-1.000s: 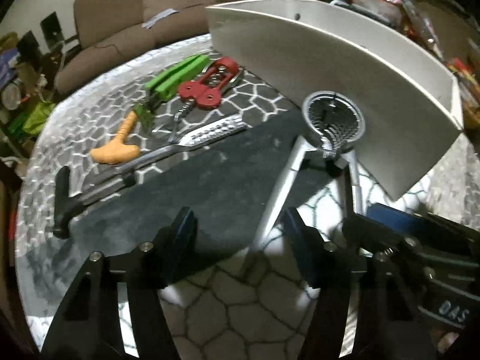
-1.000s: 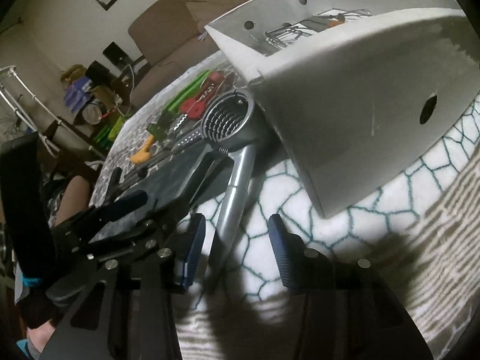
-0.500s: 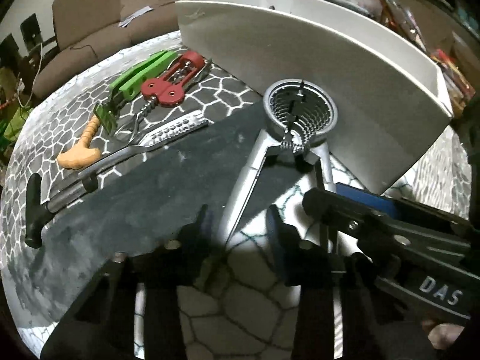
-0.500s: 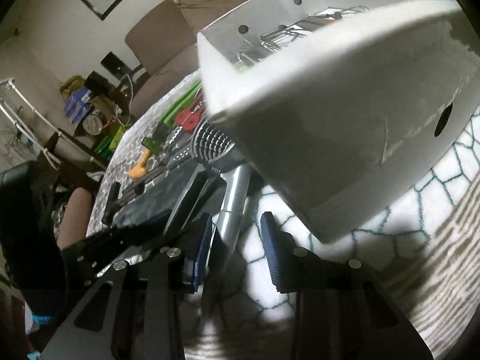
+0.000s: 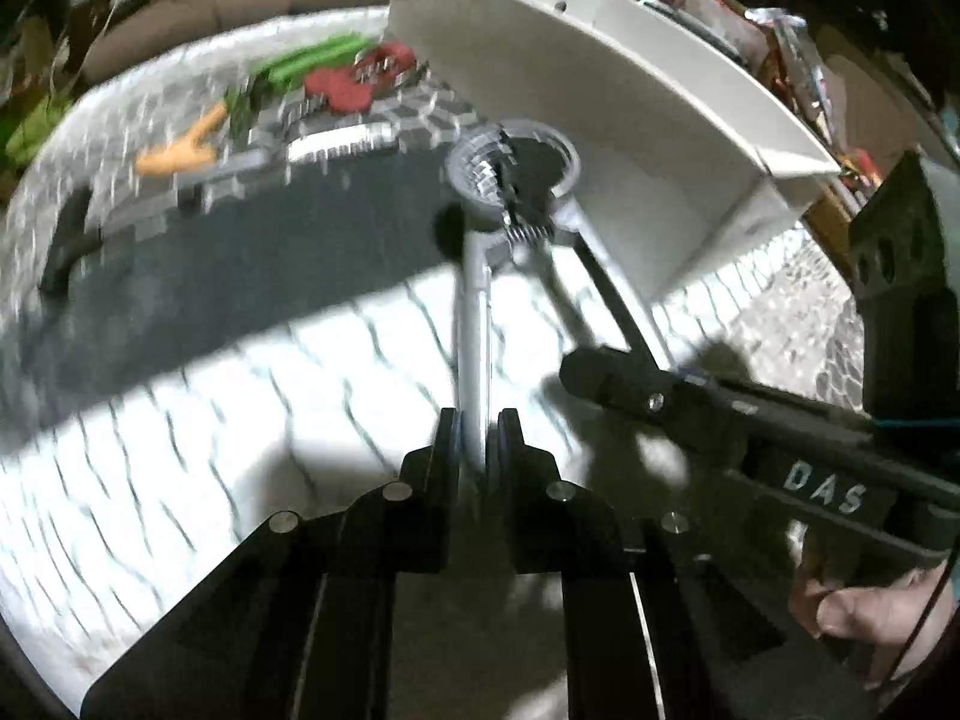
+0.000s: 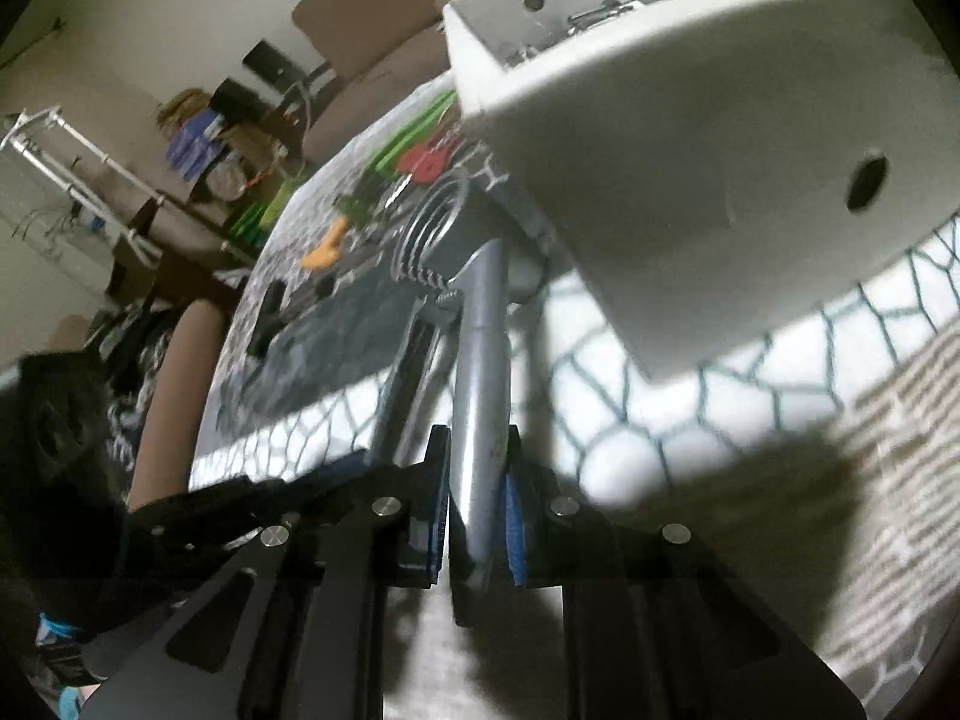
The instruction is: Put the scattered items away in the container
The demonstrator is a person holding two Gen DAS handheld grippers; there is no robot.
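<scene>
Steel ricer (image 5: 510, 180), both tongs (image 5: 478, 441) (image 6: 477, 498) clamping handles, bin (image 6: 690, 120) contents right-view only

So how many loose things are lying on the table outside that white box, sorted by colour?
Silver: 2, the potato press held by both claws, and a grater
Green: 1, a tool
Red: 1, a corkscrew
Orange: 1, a handle
Black: 1, a handle
Total: 6

The picture is blurred, so small items could be missed.
</scene>
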